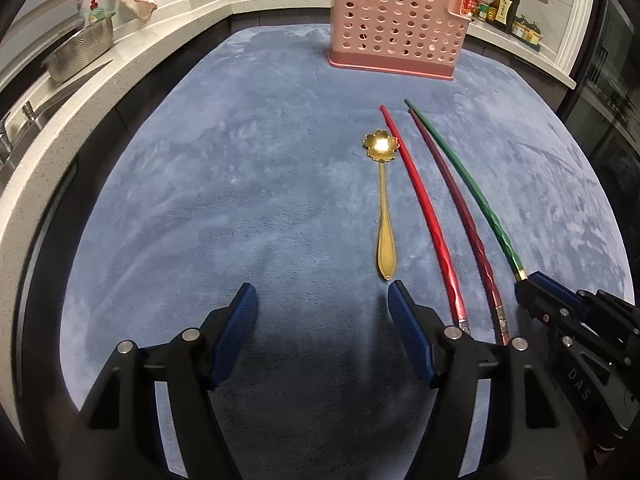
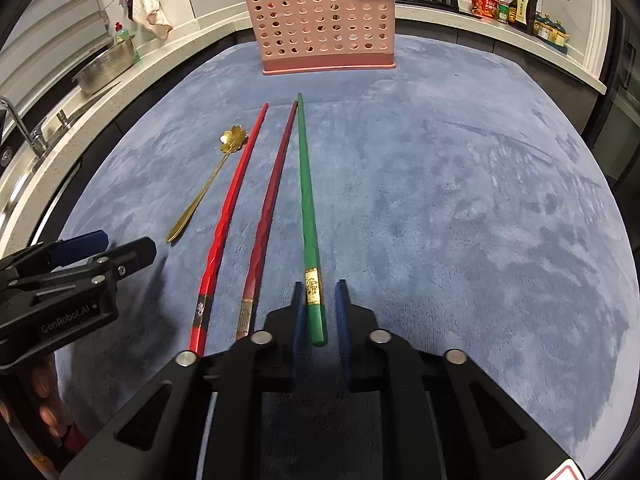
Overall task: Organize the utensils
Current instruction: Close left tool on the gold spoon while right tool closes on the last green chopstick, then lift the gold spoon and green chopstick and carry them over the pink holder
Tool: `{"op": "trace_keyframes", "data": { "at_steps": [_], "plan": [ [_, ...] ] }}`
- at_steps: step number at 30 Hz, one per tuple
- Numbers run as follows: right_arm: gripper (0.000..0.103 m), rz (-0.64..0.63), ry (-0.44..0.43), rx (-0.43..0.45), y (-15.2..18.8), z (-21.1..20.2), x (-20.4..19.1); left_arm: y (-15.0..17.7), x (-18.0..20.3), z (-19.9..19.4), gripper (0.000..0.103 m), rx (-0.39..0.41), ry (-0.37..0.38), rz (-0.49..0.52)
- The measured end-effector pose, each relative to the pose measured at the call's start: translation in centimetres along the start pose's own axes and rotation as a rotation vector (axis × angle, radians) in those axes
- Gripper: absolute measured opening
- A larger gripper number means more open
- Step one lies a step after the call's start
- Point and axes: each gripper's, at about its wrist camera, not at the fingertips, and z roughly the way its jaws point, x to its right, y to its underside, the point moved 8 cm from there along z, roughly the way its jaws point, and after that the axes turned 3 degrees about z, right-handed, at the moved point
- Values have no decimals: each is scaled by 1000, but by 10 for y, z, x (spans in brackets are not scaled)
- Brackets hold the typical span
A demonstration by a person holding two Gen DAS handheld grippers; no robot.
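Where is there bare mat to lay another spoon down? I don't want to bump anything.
Right of the green chopstick the blue mat lies bare to its edge. Left of the gold spoon is another wide bare patch, up to the pink basket. It's crowded where spoon, red chopstick, dark red chopstick and green chopstick lie side by side.
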Motion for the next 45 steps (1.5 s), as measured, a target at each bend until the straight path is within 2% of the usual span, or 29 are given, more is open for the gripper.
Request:
{"op": "trace_keyframes", "data": {
  "at_steps": [15,21,23,24,25,26,33,39,43,45],
  "plan": [
    [8,46,-7,14,-5,0,10,-9,13,15,63,-21,43,-14],
    [8,65,-23,11,-5,2,11,-14,17,20,45,-17,40,2],
    [8,68,-25,12,-5,3,11,-15,17,20,29,-13,48,5],
    [8,68,-26,12,-5,3,11,-16,17,20,25,-12,54,7],
    [8,69,-27,12,-5,3,12,-17,19,20,14,-11,67,11],
    [8,70,-28,12,-5,2,12,-17,20,20,12,-11,74,14],
    [8,70,-35,23,-7,-5,10,-17,22,10,11,1,104,12],
    [7,76,-49,67,-17,-24,6,-27,19,-12,9,44,116,4],
    [7,89,-63,110,-30,-42,5,-36,15,-27,1,75,118,-1],
    [7,98,-72,132,-37,-51,6,-41,13,-34,1,87,117,-6]
  ]
}}
